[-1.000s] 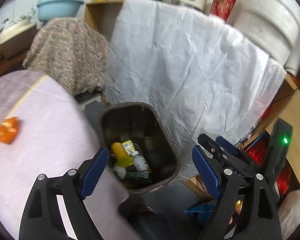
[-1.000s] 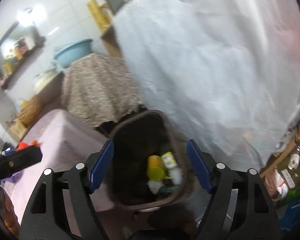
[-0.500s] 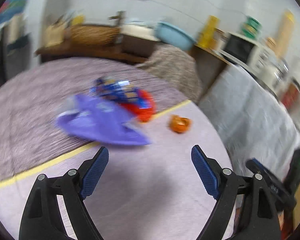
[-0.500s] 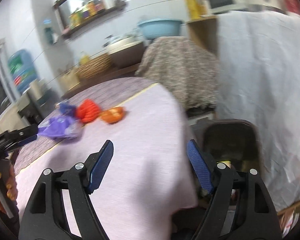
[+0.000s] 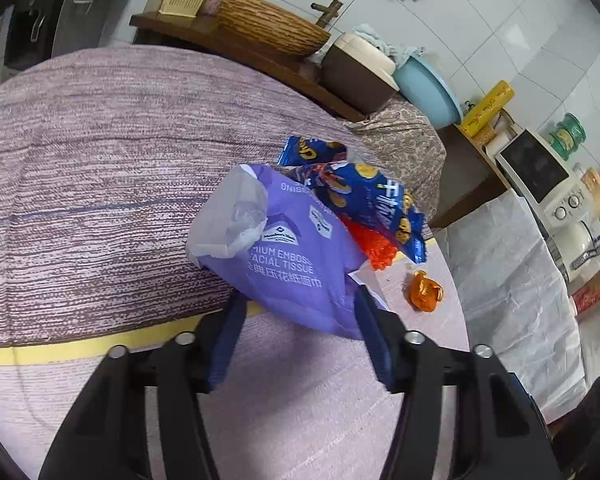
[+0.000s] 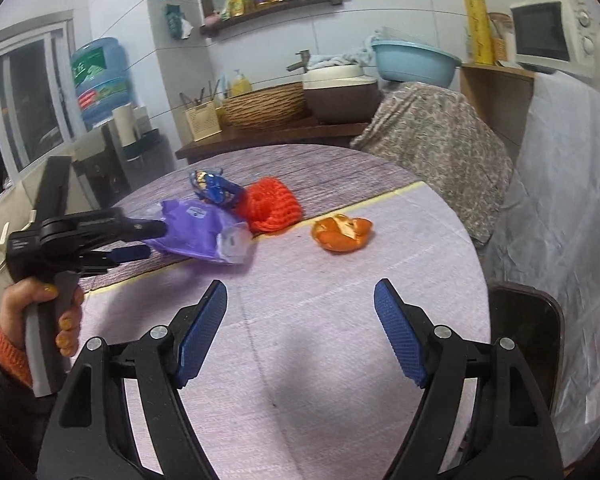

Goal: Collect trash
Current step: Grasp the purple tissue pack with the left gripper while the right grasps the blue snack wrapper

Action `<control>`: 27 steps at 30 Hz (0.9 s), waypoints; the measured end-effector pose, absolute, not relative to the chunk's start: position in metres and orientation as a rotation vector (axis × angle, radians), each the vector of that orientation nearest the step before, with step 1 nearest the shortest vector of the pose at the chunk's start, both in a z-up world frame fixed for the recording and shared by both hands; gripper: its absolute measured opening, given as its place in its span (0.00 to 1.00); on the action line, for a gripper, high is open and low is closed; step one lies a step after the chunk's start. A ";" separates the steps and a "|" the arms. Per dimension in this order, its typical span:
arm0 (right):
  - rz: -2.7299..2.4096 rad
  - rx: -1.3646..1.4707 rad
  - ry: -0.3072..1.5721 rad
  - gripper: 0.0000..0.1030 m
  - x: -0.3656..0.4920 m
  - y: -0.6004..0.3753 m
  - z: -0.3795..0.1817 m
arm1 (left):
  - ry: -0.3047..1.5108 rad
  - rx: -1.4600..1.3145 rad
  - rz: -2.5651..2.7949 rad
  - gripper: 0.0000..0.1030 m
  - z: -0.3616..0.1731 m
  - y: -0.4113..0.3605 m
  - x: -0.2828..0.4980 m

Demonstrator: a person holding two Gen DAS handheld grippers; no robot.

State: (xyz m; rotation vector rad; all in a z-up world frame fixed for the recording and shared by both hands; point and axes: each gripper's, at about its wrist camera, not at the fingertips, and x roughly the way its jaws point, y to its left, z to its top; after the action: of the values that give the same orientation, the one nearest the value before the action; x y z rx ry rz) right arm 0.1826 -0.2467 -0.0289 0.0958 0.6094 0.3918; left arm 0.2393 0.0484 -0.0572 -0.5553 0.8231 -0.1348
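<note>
1. Left gripper: jaws closing around the near end of the purple facial-tissue wrapper. The wrapper sits between the blue pads; whether they press on it yet, I cannot tell.
2. Wrapper lies on the round table, straight ahead of the left gripper. Its long axis runs away from the jaws, torn clear end to the far left.
3. Blue snack bag overlaps the wrapper's far right edge, with the red mesh net tucked under it. They may drag along on a lift.
4. Orange peel lies alone, well apart from the pile to its right, ahead of the right gripper.
5. Right gripper: jaws spread wide, nothing between them, hovering over bare tablecloth.
6. Judgement: left hand is nearer the wrapper, right hand nearer the peel. The dark trash bin stands off the table's right edge, on the right gripper's side.
</note>
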 end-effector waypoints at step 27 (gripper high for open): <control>0.512 -0.379 0.762 0.27 0.300 -0.064 -0.047 | 0.711 -0.561 -0.077 0.06 -0.054 0.079 0.211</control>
State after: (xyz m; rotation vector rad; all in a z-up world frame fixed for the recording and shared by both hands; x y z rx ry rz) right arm 0.2998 -0.0642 -0.0468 -0.3795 0.7619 0.5121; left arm 0.2115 0.0794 -0.0544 -0.5608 0.7111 -0.0773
